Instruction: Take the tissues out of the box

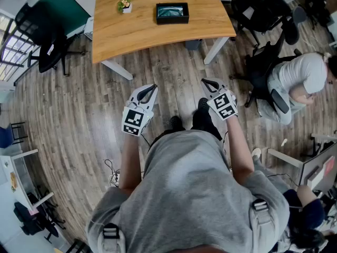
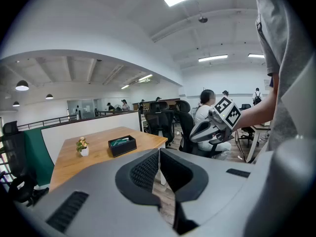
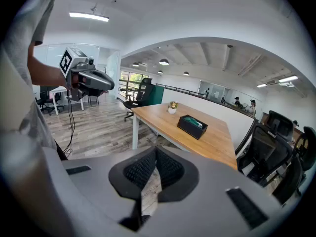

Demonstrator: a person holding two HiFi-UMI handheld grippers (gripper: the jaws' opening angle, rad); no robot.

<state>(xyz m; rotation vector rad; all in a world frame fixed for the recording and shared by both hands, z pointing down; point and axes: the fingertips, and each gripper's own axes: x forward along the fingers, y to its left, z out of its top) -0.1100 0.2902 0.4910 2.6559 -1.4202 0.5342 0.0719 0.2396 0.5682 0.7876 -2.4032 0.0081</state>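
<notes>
**Both tongs shut & empty, box well ahead on the table**

Open room: you stand on wood floor [image 1: 168, 70], w/ a clear strip between you and the near, curved edge of the wooden table [image 1: 142, 33]. Its white legs [image 1: 117, 69] angle out under that edge, one per side. On your left a black chair [image 1: 47, 44] sits off the table's corner. On your right a cluster of black office chairs [image 1: 263, 7] crowds the table's other end. A seated person [image 1: 297, 80] is near your right elbow, so room is tighter on that side.

Tongs: left gripper [image 1: 152, 87] has its jaws pressed together w/ nothing between them, as its own view shows [image 2: 159, 154]. Right gripper [image 1: 207, 82] is the same, closed tight and empty [image 3: 155, 154]. Both are held out in front of your chest, apart from each other, tilted down, well short of the table.

Container: the tissue box [image 1: 172, 13] is black w/ an open top and lies flat on the table, right of centre, back from the near edge. Something teal-green shows inside; can't tell if it's a sheet or a pack. Nothing touches it.

Other stuff: a small flower pot [image 1: 125, 4] stands left of the box, apart from it. A cable [image 1: 110, 167] lies on the floor by your left side.
</notes>
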